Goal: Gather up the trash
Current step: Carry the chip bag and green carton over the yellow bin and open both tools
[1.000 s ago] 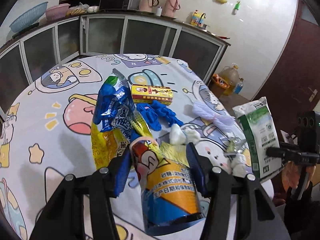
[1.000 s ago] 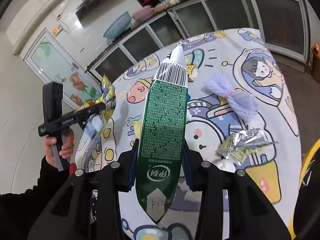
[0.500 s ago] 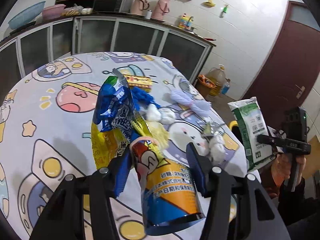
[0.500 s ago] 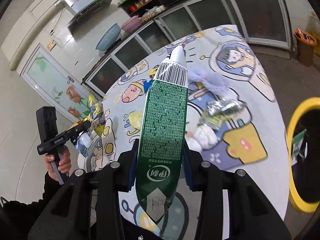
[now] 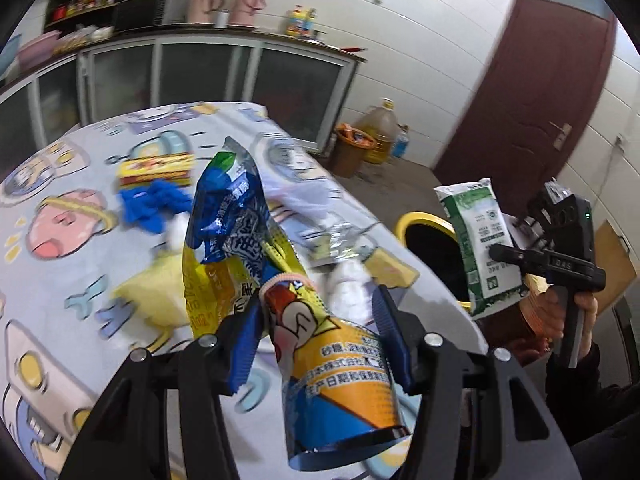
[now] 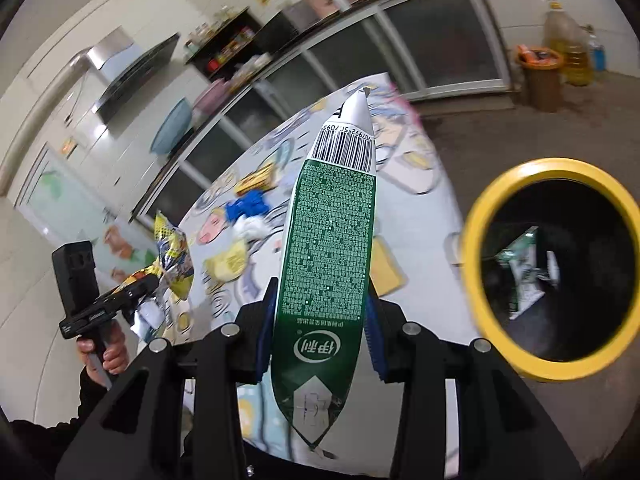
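Tiled kitchen, cartoon-print tablecloth (image 5: 60,272) strewn with litter. Clamped in the left gripper (image 5: 320,332): a bundle of blue and yellow snack wrappers (image 5: 256,256), raised above the table. Gripped in the right gripper (image 6: 320,320): a green milk pouch (image 6: 332,248), held up beside the yellow-rimmed bin (image 6: 472,236).

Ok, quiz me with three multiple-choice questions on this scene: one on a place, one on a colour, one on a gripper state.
1. Where is the round black trash bin?
A. on the table
B. on the floor beside the table
C. on the counter
2. What colour is the bin's rim?
A. yellow
B. red
C. white
3. What does the right gripper hold?
A. nothing
B. a blue glove
C. the green-and-white plastic pouch

Answers: 1 B, it stands past the cartoon-print tablecloth edge; 2 A, a yellow ring shows; 3 C, the jaws clamp the pouch.
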Demonstrator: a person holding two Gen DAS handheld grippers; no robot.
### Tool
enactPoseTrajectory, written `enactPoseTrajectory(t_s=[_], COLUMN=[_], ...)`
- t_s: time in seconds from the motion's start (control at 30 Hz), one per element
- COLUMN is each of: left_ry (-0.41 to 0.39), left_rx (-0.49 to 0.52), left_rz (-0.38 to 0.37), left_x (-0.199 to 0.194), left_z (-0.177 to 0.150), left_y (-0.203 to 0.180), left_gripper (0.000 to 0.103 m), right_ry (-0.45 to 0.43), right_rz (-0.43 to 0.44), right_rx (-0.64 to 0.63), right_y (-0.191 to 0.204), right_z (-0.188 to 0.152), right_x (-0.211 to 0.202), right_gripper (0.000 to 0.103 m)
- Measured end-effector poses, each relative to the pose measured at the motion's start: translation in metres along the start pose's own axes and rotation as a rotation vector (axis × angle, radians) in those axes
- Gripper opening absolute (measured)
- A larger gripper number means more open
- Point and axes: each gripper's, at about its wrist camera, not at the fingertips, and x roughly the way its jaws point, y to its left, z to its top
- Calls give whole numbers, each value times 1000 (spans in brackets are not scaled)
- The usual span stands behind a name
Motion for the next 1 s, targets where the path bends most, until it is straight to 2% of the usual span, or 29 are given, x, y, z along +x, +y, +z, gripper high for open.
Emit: enactPoseTrajectory(t_s=[0.27, 0.47, 0.6, 0.8, 1.0], left_ry=[19, 60, 95, 130, 183], left_rx=[106, 197, 216, 234, 239], left_rz=[-112, -198, -253, -290, -274], left_x=[49, 95, 132, 178, 224], left_z=[30, 52, 59, 61, 59], left_y=[-66, -120, -150, -180, -195], left_gripper=[51, 51, 51, 51, 52], right_ry=[-97, -136, -142, -130, -104], right_rz=[-162, -269, -314, -377, -411], right_rx=[60, 107, 124, 152, 179], right_y=[-50, -87, -105, -133, -156], right_z=[-2, -1, -1, 1, 2], right_x=[-36, -51, -52, -42, -29], right_gripper=[38, 38, 38, 38, 38])
